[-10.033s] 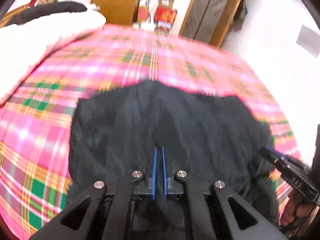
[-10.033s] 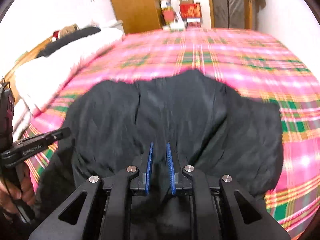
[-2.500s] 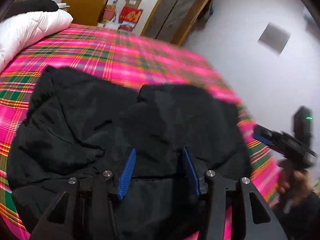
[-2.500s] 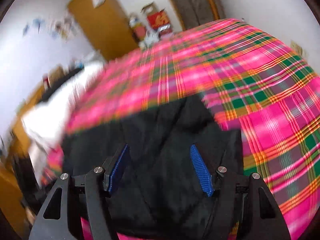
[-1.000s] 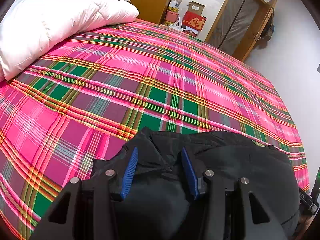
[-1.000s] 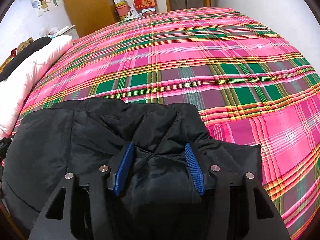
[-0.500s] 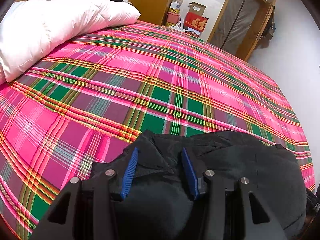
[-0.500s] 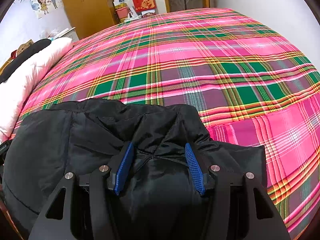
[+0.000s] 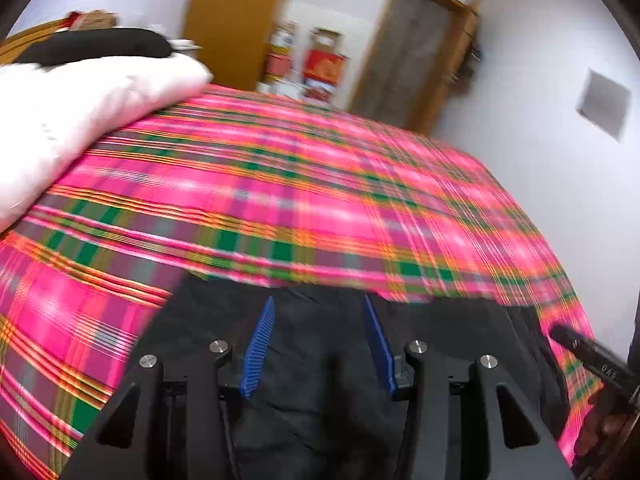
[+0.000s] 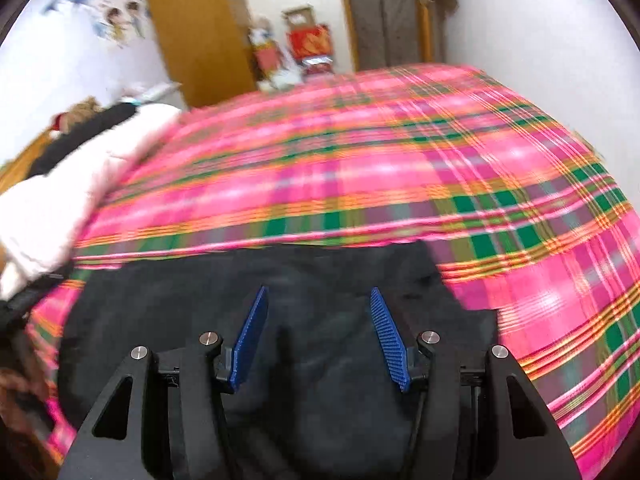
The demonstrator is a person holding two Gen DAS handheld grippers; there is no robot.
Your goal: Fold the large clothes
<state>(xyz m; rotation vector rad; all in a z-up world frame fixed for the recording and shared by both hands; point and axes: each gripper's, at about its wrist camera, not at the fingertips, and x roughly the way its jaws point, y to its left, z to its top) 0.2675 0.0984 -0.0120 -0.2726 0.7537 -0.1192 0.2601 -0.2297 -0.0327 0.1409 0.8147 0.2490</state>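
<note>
Left wrist view is showing the left tongs [image 9: 318, 344] spreading wide above a black jacket [image 9: 440, 340], gripping nothing. Right wrist view is showing the right tongs [image 10: 316, 336] likewise gaping over the same jacket [image 10: 160, 308]. Both are probably hanging empty because the garment is resting in a compact bundle at the near edge of the bed, on the pink plaid bedspread [image 9: 320, 200], so the folding looks largely finished. The jacket is lying directly beneath and slightly ahead of both sets of fingertips; contact cannot be judged through the blur. A white duvet [image 9: 80, 100] is sitting at the bed's left.
</note>
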